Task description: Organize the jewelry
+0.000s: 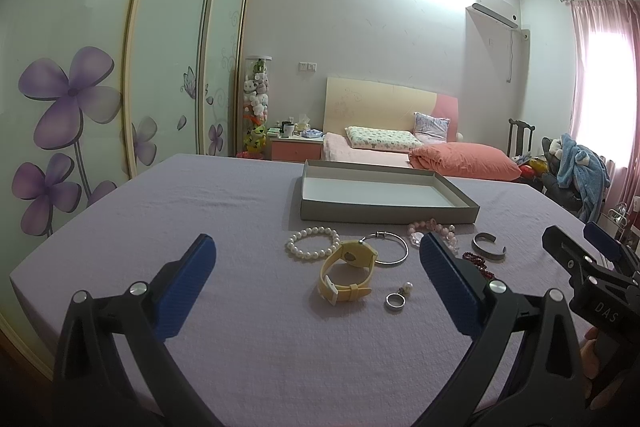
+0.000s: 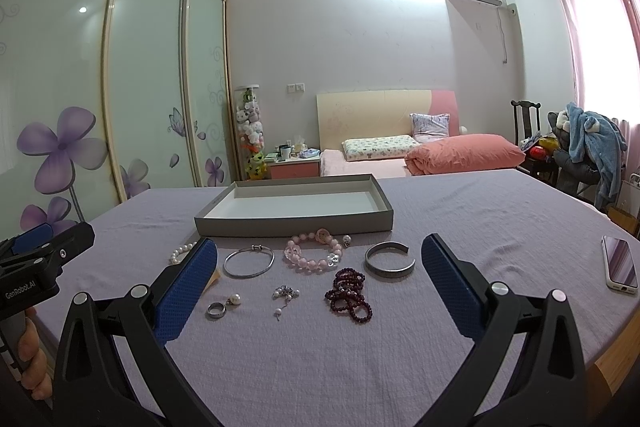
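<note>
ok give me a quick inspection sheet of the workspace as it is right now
surface: lilac cloth, smooth and flat.
job's things: grey box empty; pearl bracelet, yellow watch, silver bangle, pink bead bracelet, cuff, dark red beads, ring, pearl earring and small chain lie loose in front of it.
clutter: phone at the right edge.
grippers: left gripper and right gripper open, holding nothing.
cables: nothing seen.
surroundings: bed, wardrobe, chair with clothes.

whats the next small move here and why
Probably ease the left gripper down over the yellow watch and close on it: both grippers are open and hold nothing, the grey tray is empty, and the watch lies right between the left fingers.
</note>
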`<state>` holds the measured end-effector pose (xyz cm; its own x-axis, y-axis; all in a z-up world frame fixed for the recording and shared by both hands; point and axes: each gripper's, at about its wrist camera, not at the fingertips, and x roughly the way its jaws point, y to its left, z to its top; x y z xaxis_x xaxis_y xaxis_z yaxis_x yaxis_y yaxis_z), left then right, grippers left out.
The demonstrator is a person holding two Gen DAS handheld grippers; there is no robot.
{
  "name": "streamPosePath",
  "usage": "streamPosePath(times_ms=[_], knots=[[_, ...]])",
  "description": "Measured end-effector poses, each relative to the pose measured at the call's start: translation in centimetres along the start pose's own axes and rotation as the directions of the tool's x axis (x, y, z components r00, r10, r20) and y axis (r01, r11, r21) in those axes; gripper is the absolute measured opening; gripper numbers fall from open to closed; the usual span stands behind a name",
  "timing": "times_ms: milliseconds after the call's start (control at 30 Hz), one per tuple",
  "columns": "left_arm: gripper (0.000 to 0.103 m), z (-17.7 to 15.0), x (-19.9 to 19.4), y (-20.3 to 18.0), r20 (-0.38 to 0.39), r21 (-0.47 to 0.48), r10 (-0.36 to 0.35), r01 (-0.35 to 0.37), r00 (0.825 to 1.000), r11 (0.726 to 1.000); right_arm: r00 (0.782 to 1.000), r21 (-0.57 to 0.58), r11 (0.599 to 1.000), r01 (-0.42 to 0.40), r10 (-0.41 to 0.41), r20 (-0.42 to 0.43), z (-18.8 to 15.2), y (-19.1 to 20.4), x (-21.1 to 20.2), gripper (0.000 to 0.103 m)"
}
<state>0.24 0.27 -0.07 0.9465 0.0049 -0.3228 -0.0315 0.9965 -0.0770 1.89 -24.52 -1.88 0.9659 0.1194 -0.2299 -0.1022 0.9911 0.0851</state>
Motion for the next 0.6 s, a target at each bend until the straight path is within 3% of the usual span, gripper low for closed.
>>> streamPosePath(times_ms=[600], knots=[[0.099,0.05,0.05,0.01,-0.001,0.000,0.000,0.000,1.000,1.000,1.000,0.001,1.000,0.000,0.000,-0.002,-0.15,0.04,-0.01,0.101]])
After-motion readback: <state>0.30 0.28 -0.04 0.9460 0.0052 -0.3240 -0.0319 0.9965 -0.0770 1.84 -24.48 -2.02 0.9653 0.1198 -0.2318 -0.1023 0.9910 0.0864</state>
